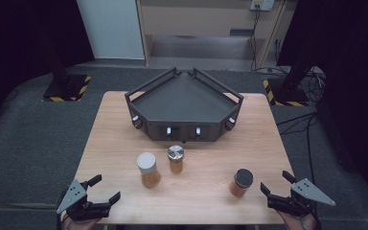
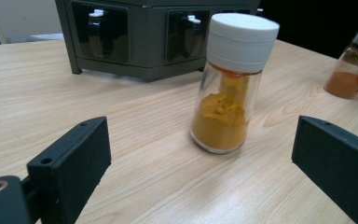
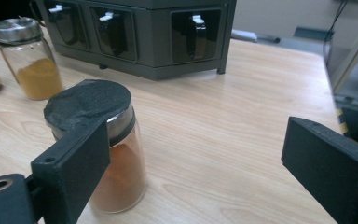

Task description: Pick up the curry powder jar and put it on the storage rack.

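Observation:
Three glass spice jars stand on the wooden table point(image 1: 124, 120). The white-lidded jar point(image 1: 148, 169) point(image 2: 228, 84) holds yellow powder and stands just ahead of my left gripper point(image 1: 106, 188) point(image 2: 201, 151), whose jaws are open with nothing between them. At the right, the black-lidded jar point(image 1: 241, 182) point(image 3: 116, 172) of orange powder stands just left of my right gripper point(image 1: 275, 182) point(image 3: 196, 140), also open; its left jaw partly covers the jar. The silver-lidded jar point(image 1: 176, 158) point(image 3: 28, 60) stands nearer the rack.
A dark grey corner-shaped rack point(image 1: 184, 98) point(image 2: 140, 65) point(image 3: 140, 37) with clips along its front sits at the back middle of the table. The black-lidded jar point(image 2: 354, 65) shows far right in the left gripper view. Bare wood lies between the jars and the front edge.

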`<state>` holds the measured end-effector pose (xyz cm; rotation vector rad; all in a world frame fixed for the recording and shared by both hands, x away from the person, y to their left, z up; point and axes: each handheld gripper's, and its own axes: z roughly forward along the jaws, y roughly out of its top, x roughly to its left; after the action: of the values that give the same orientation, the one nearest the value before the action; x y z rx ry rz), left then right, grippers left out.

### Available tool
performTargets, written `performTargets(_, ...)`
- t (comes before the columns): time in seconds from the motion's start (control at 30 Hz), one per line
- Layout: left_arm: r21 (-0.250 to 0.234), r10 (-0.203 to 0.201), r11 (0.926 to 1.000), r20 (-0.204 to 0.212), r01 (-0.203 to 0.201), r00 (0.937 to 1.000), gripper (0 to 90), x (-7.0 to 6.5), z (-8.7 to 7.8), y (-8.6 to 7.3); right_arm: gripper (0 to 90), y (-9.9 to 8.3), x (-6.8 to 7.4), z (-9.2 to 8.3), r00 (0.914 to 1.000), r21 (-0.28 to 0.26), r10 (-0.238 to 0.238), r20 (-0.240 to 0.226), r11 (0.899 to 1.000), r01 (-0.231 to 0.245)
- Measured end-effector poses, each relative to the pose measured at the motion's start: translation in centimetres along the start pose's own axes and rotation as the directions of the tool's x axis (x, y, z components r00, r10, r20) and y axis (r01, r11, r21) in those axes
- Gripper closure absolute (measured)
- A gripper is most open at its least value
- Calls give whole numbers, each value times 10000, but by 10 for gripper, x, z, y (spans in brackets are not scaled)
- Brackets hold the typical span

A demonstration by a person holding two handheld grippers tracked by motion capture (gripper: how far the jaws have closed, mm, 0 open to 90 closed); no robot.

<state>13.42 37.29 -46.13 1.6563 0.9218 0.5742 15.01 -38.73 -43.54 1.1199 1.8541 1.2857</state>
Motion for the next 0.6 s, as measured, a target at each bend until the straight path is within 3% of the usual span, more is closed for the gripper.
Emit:
performTargets(0.2,35,-187,9998,142,187,9997,39,5,2,-2,61,0,-2,1,9998,77,-1,-185,10000,2)
performTargets(0.33,82,21,10000,177,-23,9998,38,5,2,-1,61,1,0,0,9997,53,-131,-189,9999,132)
performTargets(0.6,-28,-75,10000,200,75,9998,37,5,0,-3,59,1,1,-2,9997,53,-166,-182,9998,167)
